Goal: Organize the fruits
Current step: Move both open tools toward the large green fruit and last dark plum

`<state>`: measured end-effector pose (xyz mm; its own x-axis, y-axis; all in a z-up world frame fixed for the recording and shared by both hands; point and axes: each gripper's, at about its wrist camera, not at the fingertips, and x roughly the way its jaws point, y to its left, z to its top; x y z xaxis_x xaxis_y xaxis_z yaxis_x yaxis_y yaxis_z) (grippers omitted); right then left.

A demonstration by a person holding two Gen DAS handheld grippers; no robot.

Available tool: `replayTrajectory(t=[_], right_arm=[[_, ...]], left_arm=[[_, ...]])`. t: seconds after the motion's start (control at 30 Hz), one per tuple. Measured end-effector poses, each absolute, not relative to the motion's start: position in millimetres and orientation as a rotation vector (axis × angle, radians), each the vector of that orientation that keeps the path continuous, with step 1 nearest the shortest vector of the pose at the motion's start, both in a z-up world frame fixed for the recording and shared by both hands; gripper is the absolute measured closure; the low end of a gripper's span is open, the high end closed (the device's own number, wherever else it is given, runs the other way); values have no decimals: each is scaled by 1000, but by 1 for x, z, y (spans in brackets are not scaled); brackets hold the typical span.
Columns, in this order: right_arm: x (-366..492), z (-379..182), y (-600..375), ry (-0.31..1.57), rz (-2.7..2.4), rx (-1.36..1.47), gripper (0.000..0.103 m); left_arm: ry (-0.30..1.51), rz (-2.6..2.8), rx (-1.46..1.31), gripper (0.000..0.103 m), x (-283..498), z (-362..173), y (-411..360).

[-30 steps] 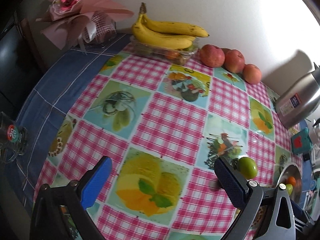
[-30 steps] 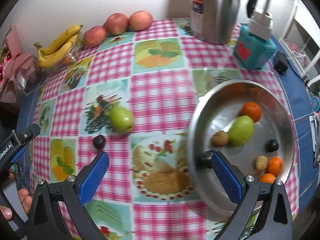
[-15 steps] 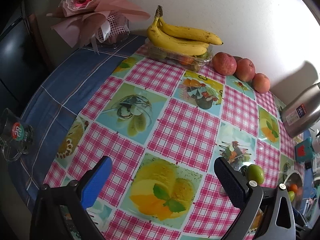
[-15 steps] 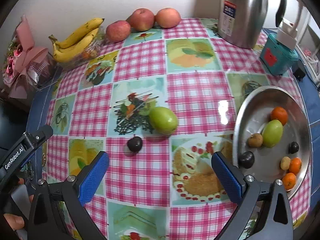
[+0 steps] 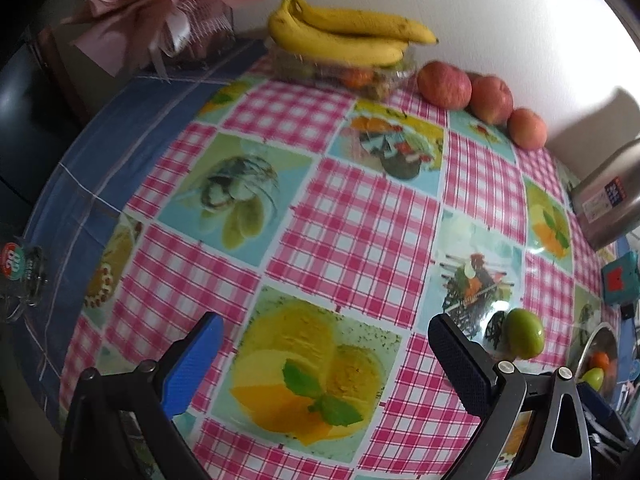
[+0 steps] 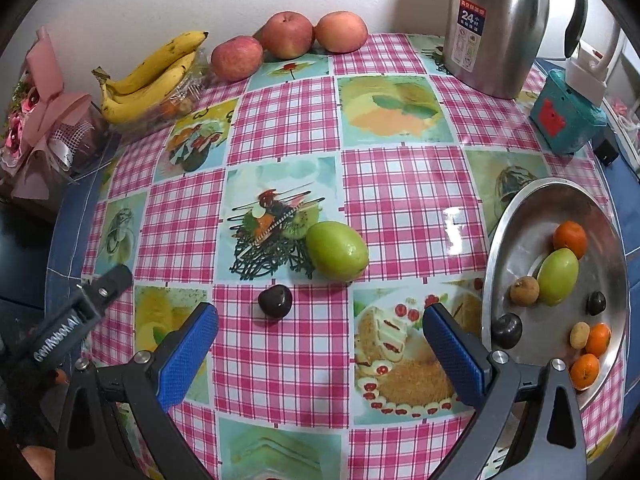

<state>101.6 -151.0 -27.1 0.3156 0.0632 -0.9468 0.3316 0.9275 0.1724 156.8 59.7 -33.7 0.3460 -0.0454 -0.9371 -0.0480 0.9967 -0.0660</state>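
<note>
Right wrist view: your right tool [image 6: 320,332] hangs released, empty. The dark plum [image 6: 275,301] lies on the counter mid-field, just ahead between the fingers, slightly left; the green fruit [image 6: 337,250] sits beyond it. Right tool is nearer.

Two handheld grippers, identical in build: black angular frames, silver screw heads at the joints, textured blue pads lining black fingers [image 6: 188,356]. Left gripper [image 5: 326,364] and right gripper [image 6: 320,344] alike. White "GenRobot.AI" lettering along one black body [image 6: 64,330]; bare skin glimpsed at lower left.
</note>
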Motion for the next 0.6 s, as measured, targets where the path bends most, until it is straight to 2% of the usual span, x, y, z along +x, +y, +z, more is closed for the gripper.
replayTrajectory(t=[0.6], right_arm=[[128,-47,-166,1251,-184,391,1]], left_arm=[[1250,3,-101,0,176,-62,53]])
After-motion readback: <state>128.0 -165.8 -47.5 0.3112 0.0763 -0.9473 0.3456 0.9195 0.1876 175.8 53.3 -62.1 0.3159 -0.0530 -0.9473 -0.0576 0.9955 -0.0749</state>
